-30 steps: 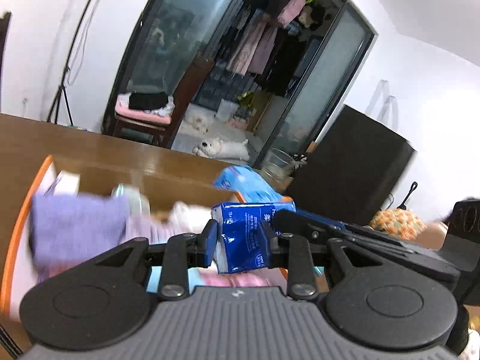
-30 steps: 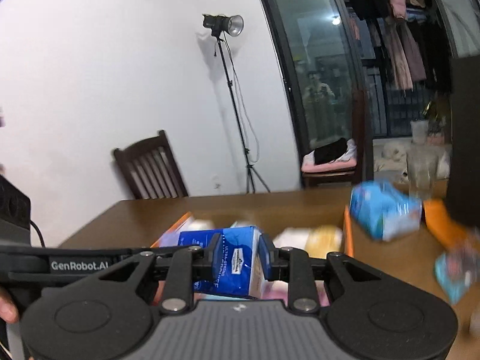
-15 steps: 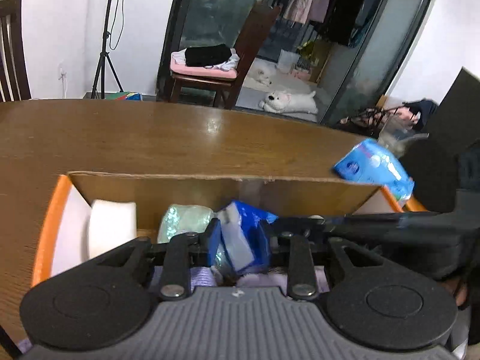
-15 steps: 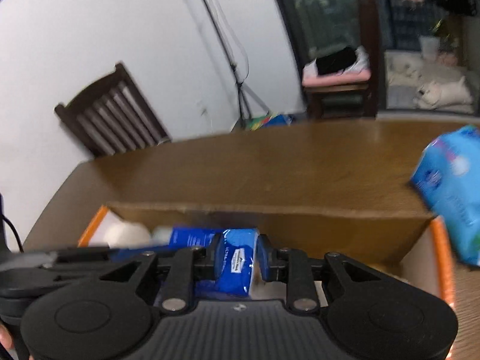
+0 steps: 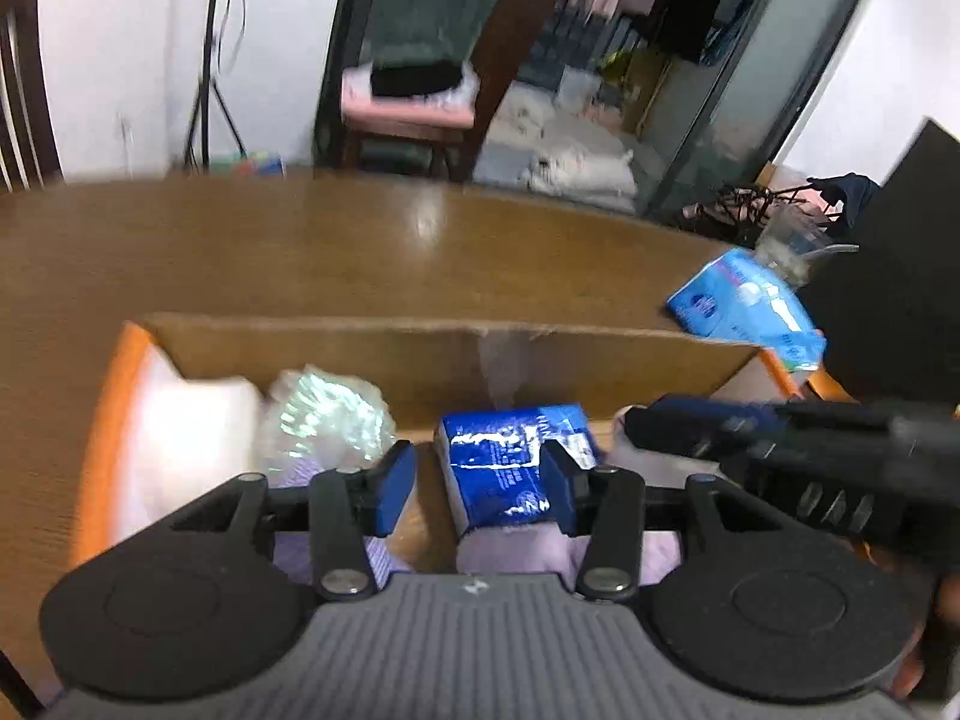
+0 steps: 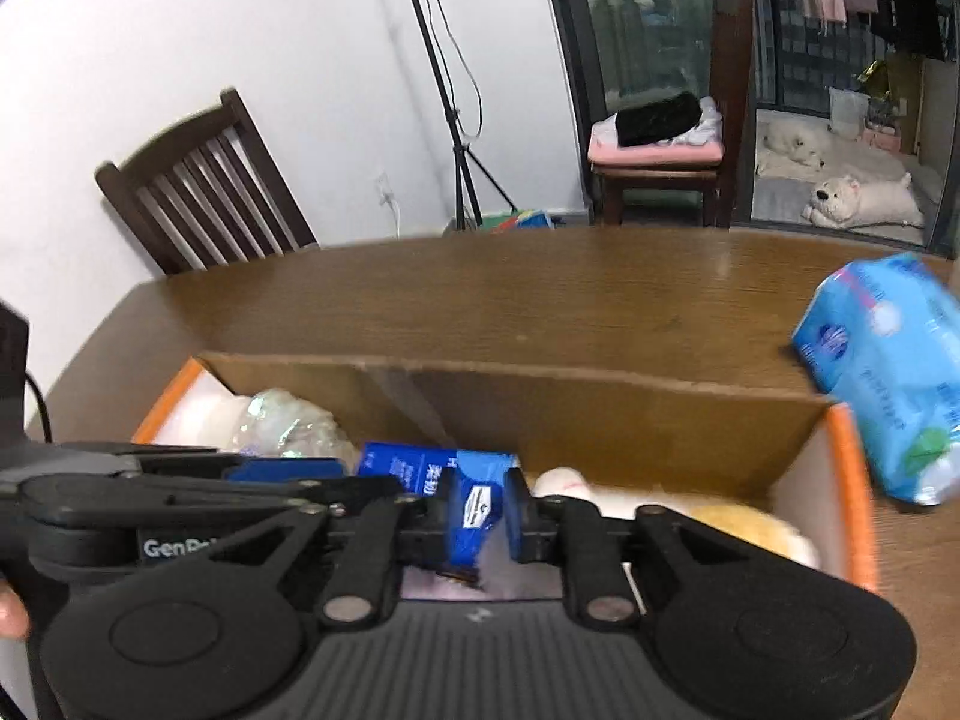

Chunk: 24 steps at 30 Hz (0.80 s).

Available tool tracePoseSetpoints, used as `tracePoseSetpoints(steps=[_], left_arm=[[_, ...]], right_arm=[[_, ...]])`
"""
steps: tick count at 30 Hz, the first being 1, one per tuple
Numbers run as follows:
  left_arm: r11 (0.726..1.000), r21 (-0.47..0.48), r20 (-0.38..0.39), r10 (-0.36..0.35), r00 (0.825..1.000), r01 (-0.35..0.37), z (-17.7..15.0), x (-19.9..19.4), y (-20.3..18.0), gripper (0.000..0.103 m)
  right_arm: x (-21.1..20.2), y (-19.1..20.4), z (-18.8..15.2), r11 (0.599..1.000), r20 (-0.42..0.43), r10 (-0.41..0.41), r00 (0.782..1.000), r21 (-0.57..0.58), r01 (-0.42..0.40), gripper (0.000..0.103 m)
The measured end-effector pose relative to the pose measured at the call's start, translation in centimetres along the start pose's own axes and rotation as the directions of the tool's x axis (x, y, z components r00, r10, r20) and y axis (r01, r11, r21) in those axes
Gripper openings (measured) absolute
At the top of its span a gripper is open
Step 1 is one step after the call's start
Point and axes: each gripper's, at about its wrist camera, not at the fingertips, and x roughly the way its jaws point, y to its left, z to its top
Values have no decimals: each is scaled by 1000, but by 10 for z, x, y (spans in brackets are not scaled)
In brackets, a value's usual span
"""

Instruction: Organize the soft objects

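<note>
A dark blue tissue pack (image 5: 513,465) sits low inside the orange cardboard box (image 5: 456,354). My left gripper (image 5: 480,483) is open; the pack lies against its right finger with a gap on the left. My right gripper (image 6: 483,510) is shut on the same blue pack (image 6: 474,507) from the right side. The box (image 6: 600,414) also holds a white roll (image 5: 192,426), a shiny clear bag (image 5: 327,417), purple cloth (image 5: 516,552) and a yellow soft item (image 6: 750,525).
A light blue tissue package (image 6: 894,372) lies on the brown table (image 6: 510,294) just right of the box; it also shows in the left wrist view (image 5: 747,309). A dark chair (image 6: 204,186) stands behind the table's far left. A black object (image 5: 900,276) stands at the right.
Both grippers lowered the blue pack into the box. My left gripper has opened and let go of it; the right gripper still pinches it.
</note>
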Motion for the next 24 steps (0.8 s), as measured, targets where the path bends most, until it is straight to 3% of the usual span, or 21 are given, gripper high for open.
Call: tracePoseSetpoints(steps=[4, 7, 11, 14, 16, 19, 20, 24], left_arm=[[1000, 21, 92, 19, 996, -21, -2, -67, -14, 67], [997, 50, 163, 55, 985, -64, -9, -115, -29, 71], [991, 53, 248, 109, 962, -126, -29, -166, -42, 82], [986, 53, 323, 134, 937, -159, -47, -188, -47, 85], [982, 52, 398, 146, 906, -181, -67, -202, -50, 89], [974, 32, 516, 175, 838, -223, -94, -216, -54, 94], [973, 27, 544, 179, 819, -231, -103, -219, -56, 94], [972, 18, 566, 182, 804, -233, -128, -225, -59, 94]], right_arm=[[-59, 8, 11, 999, 45, -27, 999, -33, 29, 27], [-100, 16, 10, 996, 65, -50, 997, -69, 55, 39], [-152, 22, -5, 993, 116, -53, 992, -97, 65, 51], [-184, 22, -26, 992, 188, -62, 980, -97, 81, 60], [-198, 23, -43, 991, 256, -62, 965, -101, 90, 71], [-215, 26, -74, 988, 396, -79, 915, -94, 126, 89], [-218, 26, -83, 987, 431, -82, 898, -91, 134, 89], [-226, 31, -114, 982, 518, -91, 851, -98, 164, 91]])
